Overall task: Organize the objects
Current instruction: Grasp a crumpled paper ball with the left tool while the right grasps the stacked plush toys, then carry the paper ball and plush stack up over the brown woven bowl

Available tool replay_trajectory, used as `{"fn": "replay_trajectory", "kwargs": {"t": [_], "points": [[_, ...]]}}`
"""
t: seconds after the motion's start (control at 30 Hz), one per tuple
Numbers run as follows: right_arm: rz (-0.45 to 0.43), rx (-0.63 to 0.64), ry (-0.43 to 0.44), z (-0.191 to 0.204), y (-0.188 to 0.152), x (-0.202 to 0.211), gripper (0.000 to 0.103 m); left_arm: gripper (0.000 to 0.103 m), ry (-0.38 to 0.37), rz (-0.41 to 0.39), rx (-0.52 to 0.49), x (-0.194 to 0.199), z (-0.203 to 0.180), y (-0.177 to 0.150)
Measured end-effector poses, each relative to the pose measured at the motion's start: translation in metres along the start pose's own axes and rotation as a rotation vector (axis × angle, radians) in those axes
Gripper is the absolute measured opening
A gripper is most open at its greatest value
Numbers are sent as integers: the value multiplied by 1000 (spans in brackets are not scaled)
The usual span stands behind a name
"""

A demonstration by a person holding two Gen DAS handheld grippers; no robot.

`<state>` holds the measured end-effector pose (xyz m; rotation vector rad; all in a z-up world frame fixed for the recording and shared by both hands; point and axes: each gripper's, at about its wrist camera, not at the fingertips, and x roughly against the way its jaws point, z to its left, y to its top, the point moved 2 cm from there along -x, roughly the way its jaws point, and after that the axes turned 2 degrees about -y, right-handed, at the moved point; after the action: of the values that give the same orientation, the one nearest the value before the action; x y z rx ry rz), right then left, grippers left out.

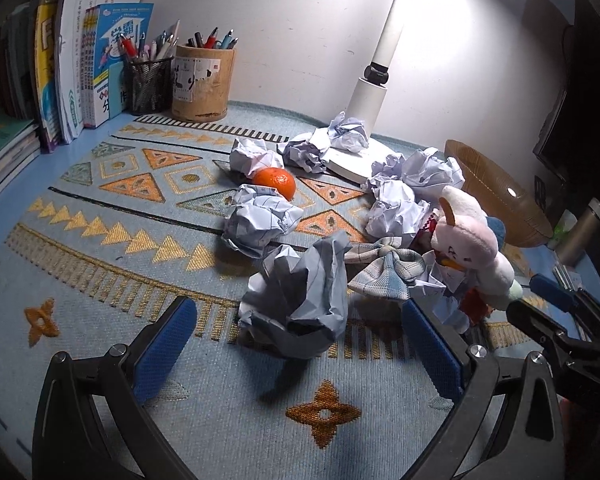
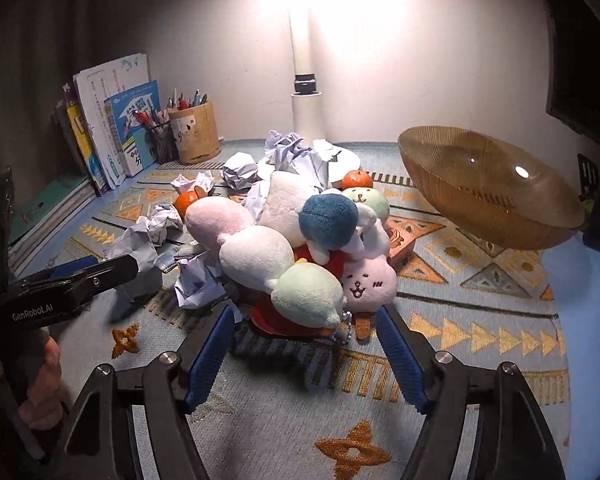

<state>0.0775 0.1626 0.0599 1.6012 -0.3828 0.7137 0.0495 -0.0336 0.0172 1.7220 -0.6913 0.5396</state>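
Observation:
My left gripper (image 1: pixel 298 330) is open, its blue pads on either side of a crumpled paper ball (image 1: pixel 300 300) on the patterned mat (image 1: pixel 100 264). Several more paper balls (image 1: pixel 260 220) lie around an orange (image 1: pixel 276 181), with a plaid bow (image 1: pixel 384 272) beside them. My right gripper (image 2: pixel 306 332) is open around the near edge of a pile of plush toys (image 2: pixel 292 252) in pink, white, blue and green. A second orange (image 2: pixel 357 179) sits behind the pile. The left gripper (image 2: pixel 76 280) also shows at the left of the right wrist view.
A ribbed amber bowl (image 2: pixel 488 196) stands at the right. A white lamp (image 1: pixel 374 92) stands at the back, with its base under paper balls. Two pen holders (image 1: pixel 202 84) and upright books (image 1: pixel 72 64) line the back left. A small orange box (image 2: pixel 400 246) lies behind the plush.

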Motion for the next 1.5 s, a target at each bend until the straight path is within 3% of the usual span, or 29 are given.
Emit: {"fn": "replay_trajectory", "kwargs": {"t": [0.17,0.27,0.33,0.37,0.43,0.57,0.73,0.8,0.97,1.07,1.13,1.23,1.43,1.5], "points": [[42,152,57,12,13,-21,69,92,-26,29,19,-3,7,1],[78,178,31,16,14,-40,49,69,-38,68,0,-13,4,0],[71,150,38,15,16,-41,46,48,-52,83,-8,-18,2,0],[69,133,51,14,16,-39,44,44,-59,82,-13,-18,1,0],[72,67,114,9,18,-28,41,38,-72,60,-30,-12,-2,0],[109,-163,257,-14,12,5,40,38,-103,31,-64,7,-13,0],[277,-506,525,-39,-23,18,40,38,-145,35,-86,19,-28,-10],[339,-578,544,-44,-42,9,41,38,-152,47,-97,19,-33,-15],[360,-558,370,-57,-55,-3,42,38,-161,67,-112,18,-39,-25],[329,-487,261,-60,-45,4,50,38,-164,74,-115,17,-41,-28],[307,-406,204,-52,-39,9,50,38,-166,76,-122,16,-43,-29],[290,-256,135,-34,-36,12,60,38,-172,82,-144,16,-50,-32],[253,9,-17,-10,-43,1,60,38,-180,82,-200,23,-69,-37],[252,53,-43,-15,-54,3,55,38,-186,86,-207,23,-73,-39]]}}
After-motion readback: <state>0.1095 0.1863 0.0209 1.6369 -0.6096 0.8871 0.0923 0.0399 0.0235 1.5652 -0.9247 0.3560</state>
